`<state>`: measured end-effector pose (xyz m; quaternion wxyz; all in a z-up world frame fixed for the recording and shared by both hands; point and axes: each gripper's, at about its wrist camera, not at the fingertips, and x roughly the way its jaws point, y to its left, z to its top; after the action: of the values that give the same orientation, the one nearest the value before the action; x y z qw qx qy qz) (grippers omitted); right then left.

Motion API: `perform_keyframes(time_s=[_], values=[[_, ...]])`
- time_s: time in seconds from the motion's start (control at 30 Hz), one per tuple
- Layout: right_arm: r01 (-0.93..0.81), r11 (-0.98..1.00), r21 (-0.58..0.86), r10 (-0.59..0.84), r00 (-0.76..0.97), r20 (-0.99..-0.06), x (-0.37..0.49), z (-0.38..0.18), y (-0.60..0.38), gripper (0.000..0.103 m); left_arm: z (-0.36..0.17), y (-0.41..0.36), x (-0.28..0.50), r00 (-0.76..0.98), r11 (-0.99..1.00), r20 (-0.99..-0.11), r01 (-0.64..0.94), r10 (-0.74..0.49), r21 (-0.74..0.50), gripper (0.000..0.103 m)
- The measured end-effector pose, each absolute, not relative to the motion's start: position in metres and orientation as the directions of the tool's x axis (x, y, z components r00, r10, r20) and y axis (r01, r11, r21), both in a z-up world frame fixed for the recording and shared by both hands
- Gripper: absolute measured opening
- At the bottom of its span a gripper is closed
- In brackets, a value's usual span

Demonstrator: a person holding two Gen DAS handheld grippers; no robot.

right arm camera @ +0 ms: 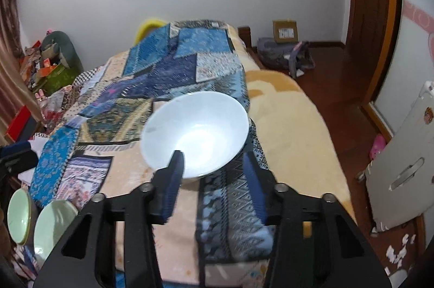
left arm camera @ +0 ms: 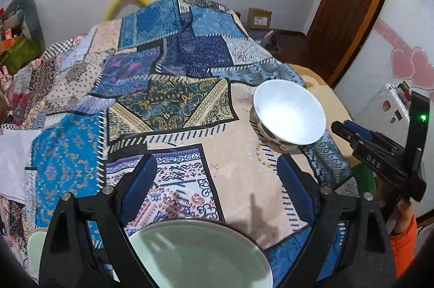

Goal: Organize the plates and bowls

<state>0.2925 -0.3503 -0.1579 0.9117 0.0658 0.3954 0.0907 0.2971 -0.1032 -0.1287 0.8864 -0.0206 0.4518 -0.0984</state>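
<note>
A right gripper [right arm camera: 214, 174] straddles the near rim of a white glazed ceramic bowl [right arm camera: 195, 133] on a blue patchwork bedspread [right arm camera: 168, 65], one finger inside, the other outside, pads apparently not yet pressing. The left gripper [left arm camera: 217, 179] hangs wide apart and empty, a pale green ceramic dish [left arm camera: 200, 258] just beneath and behind its fingertips. The step in hand looks like seizing the white bowl; next, the jaws must clamp its rim, then lift it toward the green crockery.
</note>
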Motion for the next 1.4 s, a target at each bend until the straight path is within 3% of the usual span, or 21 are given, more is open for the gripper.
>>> perform_keyframes(time_s=[0.17, 0.63, 1.1, 1.33, 1.4], values=[[-0.103, 0.975, 0.197, 0.217, 0.632, -0.744, 0.317, -0.178, -0.354, 0.025, -0.150, -0.104, 0.317, 0.538, 0.979, -0.819, 0.145, -0.200, -0.144, 0.091], [-0.052, 0.971, 0.233, 0.216, 0.608, -0.764, 0.343, -0.197, -0.370, 0.024, -0.177, -0.112, 0.337, 0.497, 0.976, -0.842, 0.160, -0.211, -0.150, 0.091], [-0.228, 0.946, 0.232, 0.320, 0.517, -0.794, 0.360, -0.210, -0.339, 0.017, -0.197, -0.107, 0.350, 0.437, 0.974, -0.872, 0.134, -0.221, -0.180, 0.090], [-0.320, 0.916, 0.241, 0.376, 0.479, -0.793, 0.337, -0.208, -0.316, 0.017, -0.204, -0.111, 0.345, 0.412, 0.967, -0.876, 0.145, -0.250, -0.208, 0.076], [-0.332, 0.910, 0.250, 0.389, 0.470, -0.792, 0.332, -0.208, -0.312, 0.017, -0.210, -0.113, 0.345, 0.389, 0.967, -0.887, 0.147, -0.250, -0.208, 0.066]])
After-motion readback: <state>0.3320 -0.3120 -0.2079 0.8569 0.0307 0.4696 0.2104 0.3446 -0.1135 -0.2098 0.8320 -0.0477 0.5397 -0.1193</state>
